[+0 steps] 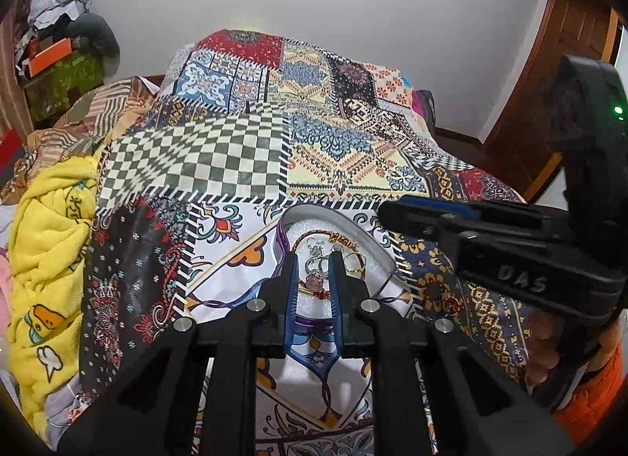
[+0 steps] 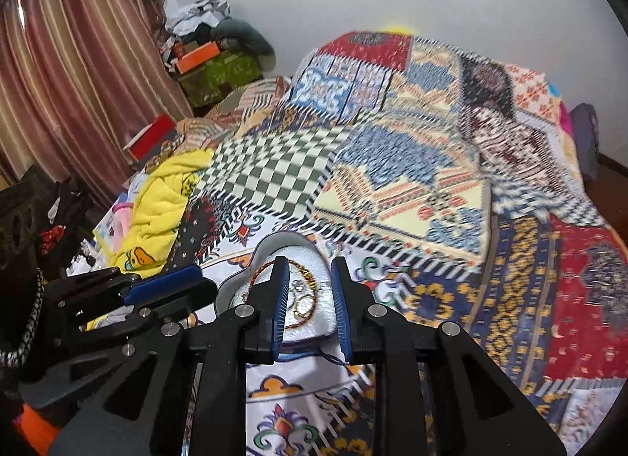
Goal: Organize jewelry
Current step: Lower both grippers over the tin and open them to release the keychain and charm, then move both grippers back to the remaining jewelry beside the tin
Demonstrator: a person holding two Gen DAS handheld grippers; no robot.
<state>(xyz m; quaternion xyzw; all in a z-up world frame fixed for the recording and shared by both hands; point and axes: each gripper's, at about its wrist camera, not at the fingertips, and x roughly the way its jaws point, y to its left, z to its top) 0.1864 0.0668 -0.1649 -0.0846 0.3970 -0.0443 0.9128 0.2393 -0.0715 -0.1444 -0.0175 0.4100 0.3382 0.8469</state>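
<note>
A heart-shaped jewelry box point(image 1: 363, 236) with white lining lies open on the patchwork bedspread point(image 1: 243, 165). It holds a braided cord necklace point(image 1: 302, 238), silver rings point(image 1: 318, 263), a gold ring point(image 1: 355, 267) and a red bracelet with a pink charm point(image 1: 314, 283). My left gripper point(image 1: 313, 259) is open, its fingers straddling the bracelet and rings just above the box. My right gripper point(image 2: 310, 265) is open and empty above the same box point(image 2: 314, 322); it also shows at the right of the left wrist view point(image 1: 471, 220). The left gripper shows in the right wrist view point(image 2: 165, 283).
A yellow blanket point(image 1: 51, 244) is bunched at the bed's left edge. A green box with orange items point(image 1: 59, 75) stands at the back left, striped curtains point(image 2: 70, 75) beyond. A wooden door point(image 1: 557, 63) is at the right. A small bracelet point(image 1: 439, 299) lies on the bedspread right of the box.
</note>
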